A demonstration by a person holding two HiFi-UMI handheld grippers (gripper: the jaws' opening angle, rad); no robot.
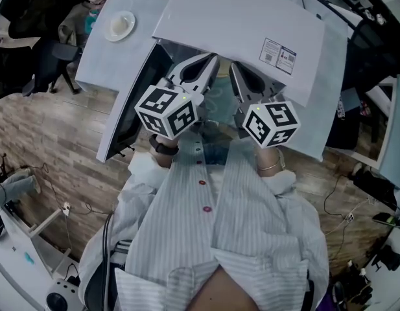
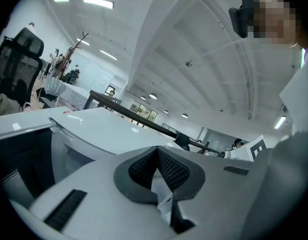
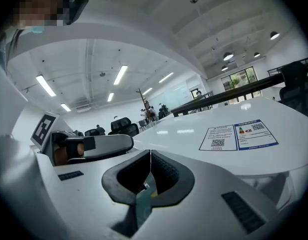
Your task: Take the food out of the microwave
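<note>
The food I cannot make out with certainty. In the head view a pale greenish patch (image 1: 217,102) shows low between the two tools, just before the open front of the microwave (image 1: 238,24). Whether it is a plate, the food or glass I cannot tell.

The microwave is white and stands on a pale surface (image 1: 112,60). Its door (image 1: 131,109) is swung open to the left, with the dark window turned outward. On its top, near the right front corner, there is a printed label (image 1: 278,55).

The left tool (image 1: 211,59) and the right tool (image 1: 234,67) are held side by side, near each other but apart. Both point toward the front edge of the microwave's top. In the left gripper view the dark pads of the left tool meet at their tips, so this tool is closed. A small white piece shows in the slit lower down, but I cannot tell what it is. In the right gripper view the tips of the right tool meet in one thin line, so it is closed too. A bit of teal colour shows through the gap below them. No view shows either tool clamped on a thing.

Each tool carries its marker cube, seen above a striped shirt (image 1: 245,219). Far left on the surface lies a small white saucer (image 1: 119,26). Beside the surface is a wooden floor (image 1: 44,141).
</note>
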